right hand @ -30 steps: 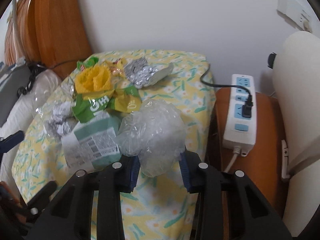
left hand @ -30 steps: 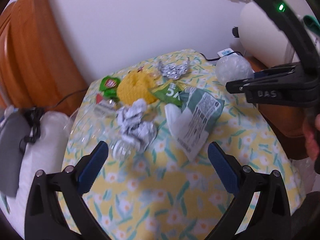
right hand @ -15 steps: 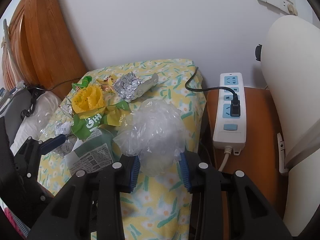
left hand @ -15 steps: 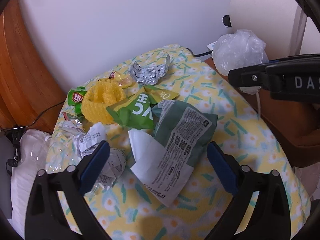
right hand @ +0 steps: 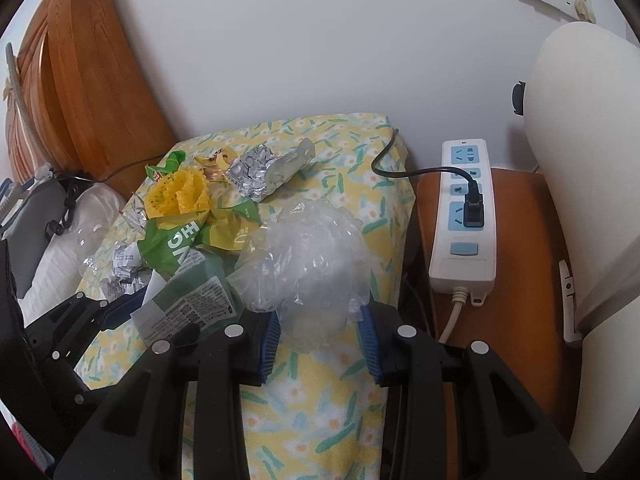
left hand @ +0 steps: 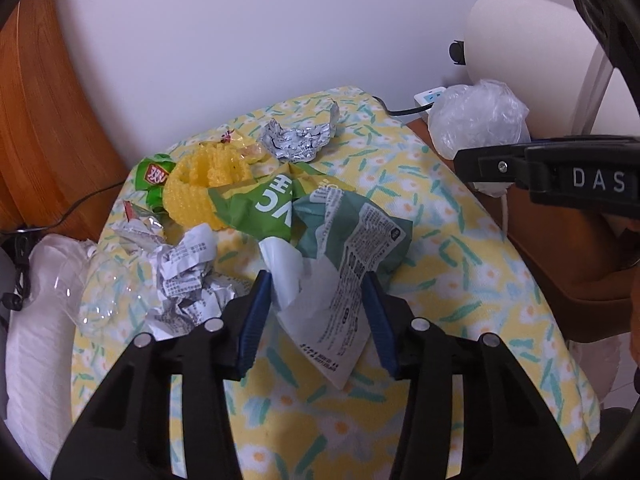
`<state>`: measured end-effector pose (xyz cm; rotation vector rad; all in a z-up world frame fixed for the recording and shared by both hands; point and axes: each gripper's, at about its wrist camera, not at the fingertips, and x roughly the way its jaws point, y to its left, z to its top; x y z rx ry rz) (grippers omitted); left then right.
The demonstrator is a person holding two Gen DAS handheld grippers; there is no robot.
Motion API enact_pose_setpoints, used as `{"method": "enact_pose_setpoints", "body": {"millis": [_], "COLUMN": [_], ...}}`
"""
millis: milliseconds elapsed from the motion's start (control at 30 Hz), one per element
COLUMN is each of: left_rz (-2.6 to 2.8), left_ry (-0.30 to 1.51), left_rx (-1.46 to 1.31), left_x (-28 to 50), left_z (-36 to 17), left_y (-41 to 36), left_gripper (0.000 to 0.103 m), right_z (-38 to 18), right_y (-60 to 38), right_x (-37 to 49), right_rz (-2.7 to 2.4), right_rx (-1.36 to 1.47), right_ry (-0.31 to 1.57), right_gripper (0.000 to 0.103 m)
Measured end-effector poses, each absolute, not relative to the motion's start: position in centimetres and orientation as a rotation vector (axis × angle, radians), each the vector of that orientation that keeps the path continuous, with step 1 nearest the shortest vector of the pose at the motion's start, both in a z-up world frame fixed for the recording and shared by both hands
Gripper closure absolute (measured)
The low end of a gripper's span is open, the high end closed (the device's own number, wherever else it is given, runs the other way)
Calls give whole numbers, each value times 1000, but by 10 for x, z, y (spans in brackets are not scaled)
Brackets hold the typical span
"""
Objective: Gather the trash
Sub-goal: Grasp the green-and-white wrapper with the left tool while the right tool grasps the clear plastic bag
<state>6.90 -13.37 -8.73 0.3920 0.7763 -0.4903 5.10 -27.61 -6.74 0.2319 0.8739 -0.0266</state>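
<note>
Trash lies on a yellow flowered cloth [left hand: 448, 216]. My left gripper [left hand: 316, 312] is closing its jaws on a green-and-white printed wrapper [left hand: 348, 264]; both blue pads touch its sides and it bunches up between them. My right gripper [right hand: 320, 332] is shut on a crumpled clear plastic bag [right hand: 308, 248], held above the cloth's right edge; the same bag [left hand: 476, 120] shows in the left wrist view. Behind the wrapper lie a green snack bag [left hand: 256, 204], a yellow foam net [left hand: 200, 188], crumpled foil [left hand: 296, 142] and crumpled printed paper [left hand: 188, 280].
A white power strip [right hand: 464, 216] with a black plug lies on an orange side table [right hand: 520, 280] to the right. A wooden headboard [right hand: 92, 80] and a white pillow [left hand: 40, 320] are on the left. Clear plastic [left hand: 100, 292] sits at the cloth's left edge.
My left gripper moved forward and down over the printed wrapper, and its jaws went from wide apart to closing on it. The right gripper kept the plastic bag and barely moved.
</note>
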Motion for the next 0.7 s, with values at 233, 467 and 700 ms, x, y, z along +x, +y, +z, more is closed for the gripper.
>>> {"method": "enact_pose_setpoints", "body": {"millis": [233,467,700], "left_rz": [-521,-530,-549], "left_ry": [788,798,811], "left_rx": [398,497,509], "left_x": [70,71,82], "left_z": [-87,-95,-98], "left_y": [-128,-141,-147], "left_gripper": [29,15,18], "right_z": [-67,-68,-68], "right_y": [-276,-277,-278], "right_x": [51,51,51], "right_rz": [-25,-19,-16], "right_rx": [238,248,252], "right_ry": [873,876,879], "right_gripper": [68,68,68]}}
